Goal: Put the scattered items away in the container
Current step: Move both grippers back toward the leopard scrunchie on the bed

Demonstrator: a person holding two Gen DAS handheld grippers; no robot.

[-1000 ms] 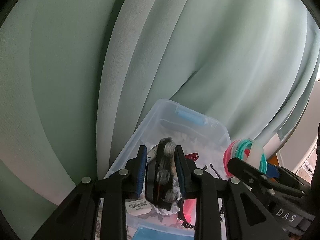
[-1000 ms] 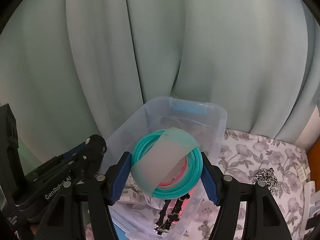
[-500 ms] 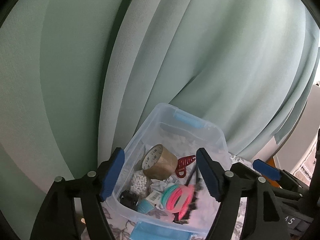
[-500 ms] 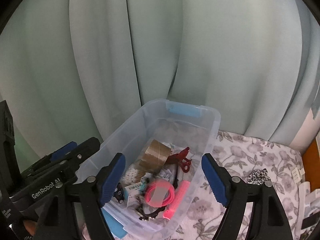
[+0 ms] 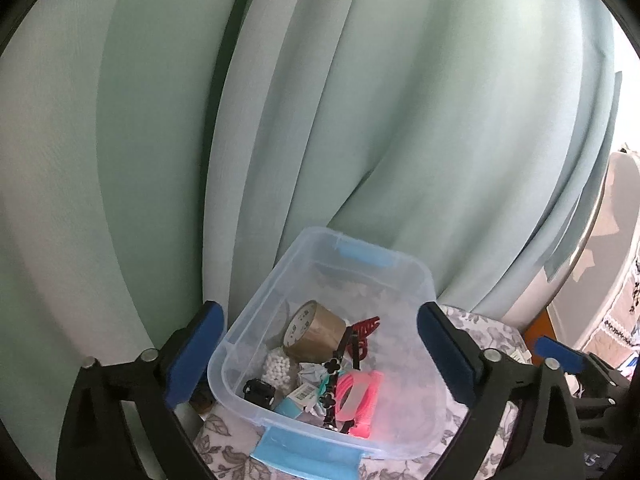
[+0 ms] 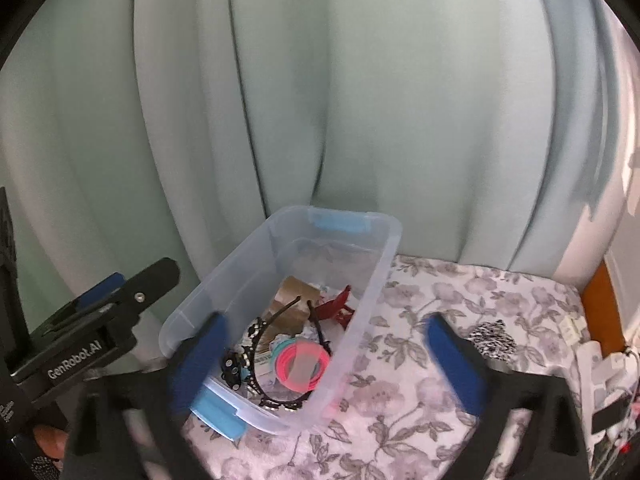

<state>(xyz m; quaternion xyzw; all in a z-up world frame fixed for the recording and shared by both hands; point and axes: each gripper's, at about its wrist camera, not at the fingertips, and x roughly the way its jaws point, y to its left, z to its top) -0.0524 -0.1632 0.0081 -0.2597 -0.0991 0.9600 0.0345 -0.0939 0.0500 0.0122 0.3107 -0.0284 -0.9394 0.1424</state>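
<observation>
While both claws — left claw and right claw — gape apart and hold nothing, the clear container sits on the floral bedspread, pink bands inside it.

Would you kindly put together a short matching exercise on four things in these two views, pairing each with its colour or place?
Things:
1. tape roll
2. hair claw clip
3. bundle of hair ties
4. patterned scrunchie

Descriptions:
A. pink with teal, inside the bin
B. black and white, on the floral cloth outside the bin
C. brown, lying in the clear bin
D. dark red, beside the tape roll

Pairs: 1-C, 2-D, 3-A, 4-B
</observation>
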